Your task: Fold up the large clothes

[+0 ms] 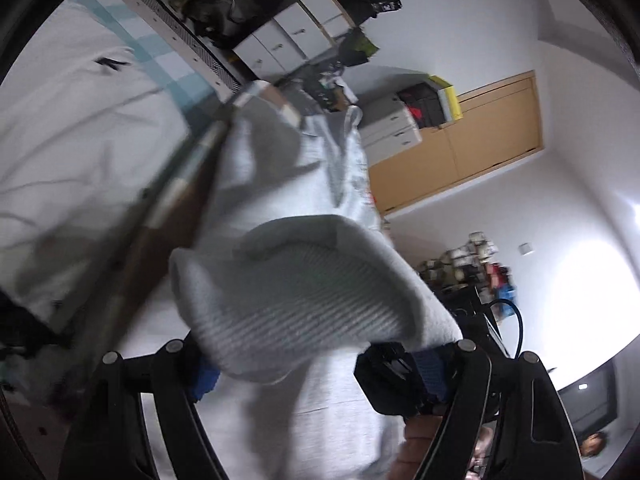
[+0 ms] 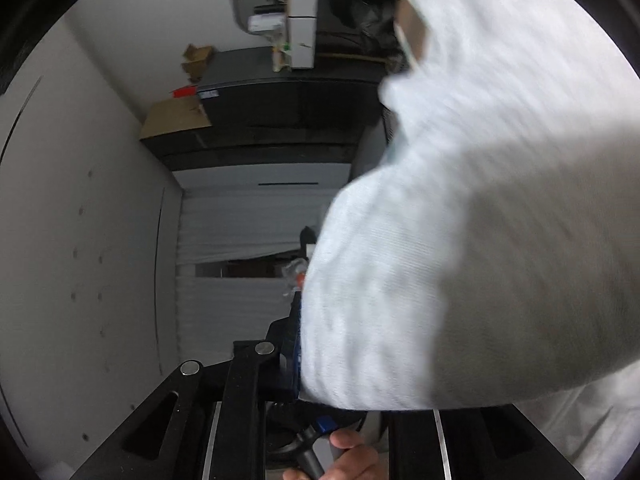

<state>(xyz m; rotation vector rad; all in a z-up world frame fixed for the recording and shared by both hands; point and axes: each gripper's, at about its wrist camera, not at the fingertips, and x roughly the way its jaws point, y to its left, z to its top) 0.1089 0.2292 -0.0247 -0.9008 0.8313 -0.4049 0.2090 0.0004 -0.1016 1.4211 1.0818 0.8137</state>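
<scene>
Grey sweatshirt (image 1: pixel 312 280) hangs lifted between both tools, its ribbed hem spanning the wide-spread left hand-held gripper (image 1: pixel 320 364). The fabric (image 2: pixel 460 260) hides the right hand-held gripper's (image 2: pixel 316 376) tips; it's clamped on the cloth. Blur smears the bed (image 1: pixel 80 128) behind.

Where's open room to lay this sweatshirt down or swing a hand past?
Free: flat white cloth with a small black mark, bordered by the teal checked sheet strip. Hand room: along the bare white panel. Crowded: white drawers amid dark clutter; the pale grey ribbed sweatshirt blocks the right view.
</scene>
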